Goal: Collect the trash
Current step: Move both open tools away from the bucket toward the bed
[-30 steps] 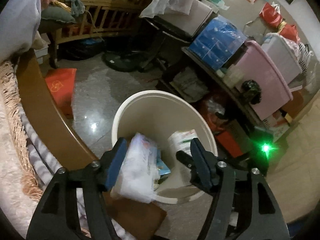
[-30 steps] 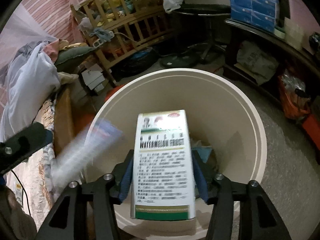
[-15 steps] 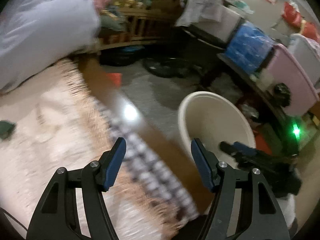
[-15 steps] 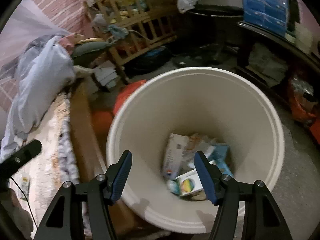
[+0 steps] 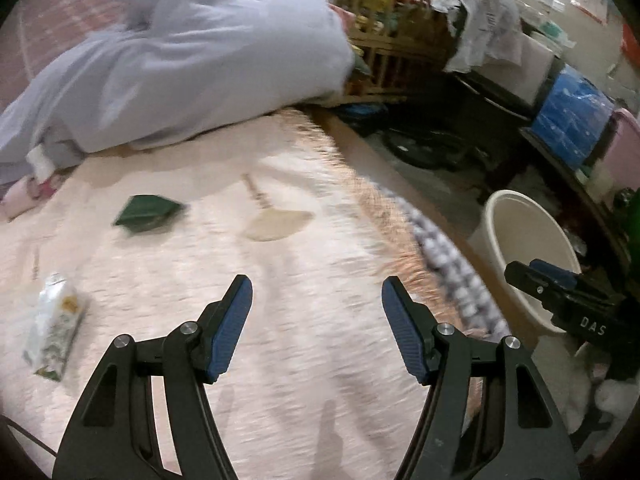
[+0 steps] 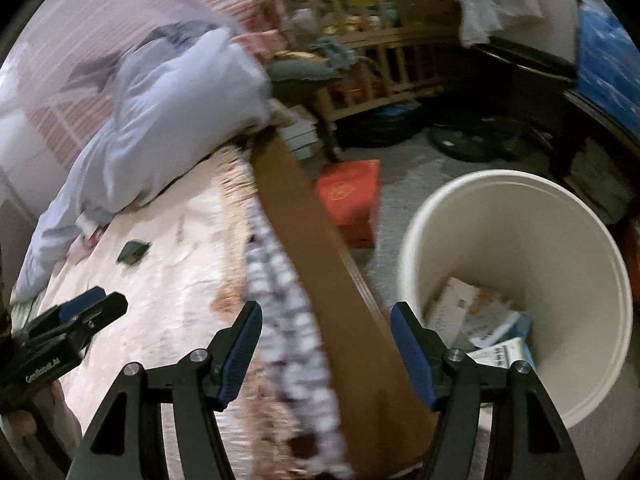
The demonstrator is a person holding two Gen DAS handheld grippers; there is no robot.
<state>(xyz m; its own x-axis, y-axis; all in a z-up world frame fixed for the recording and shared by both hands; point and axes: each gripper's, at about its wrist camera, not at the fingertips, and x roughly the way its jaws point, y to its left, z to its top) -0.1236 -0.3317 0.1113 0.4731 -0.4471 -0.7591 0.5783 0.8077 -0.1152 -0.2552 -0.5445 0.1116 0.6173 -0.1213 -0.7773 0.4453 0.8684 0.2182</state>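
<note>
My left gripper point(image 5: 316, 284) is open and empty above the pink bed cover point(image 5: 304, 360). On the cover lie a dark green packet point(image 5: 146, 210), a white and green carton point(image 5: 54, 328) at the left, and a flat beige piece point(image 5: 278, 224). The cream bin point(image 6: 520, 184) stands on the floor beside the bed, with boxes and wrappers point(image 6: 476, 320) at its bottom. My right gripper point(image 6: 326, 312) hangs over the bed's wooden side rail point(image 6: 320, 260), left of the bin. Its jaws are opening and nothing is between them. The green packet point(image 6: 134, 250) also shows far left.
A light blue duvet point(image 5: 180, 60) is heaped at the bed's far end. A red box point(image 6: 352, 196) sits on the floor between rail and bin. A wooden crib point(image 6: 380, 60), a blue package point(image 5: 572, 116) and cluttered shelves stand beyond.
Both grippers swung left, away from over the bin and toward the bed. The left let go of a white wrapper and the right dropped the printed box into the bin.
</note>
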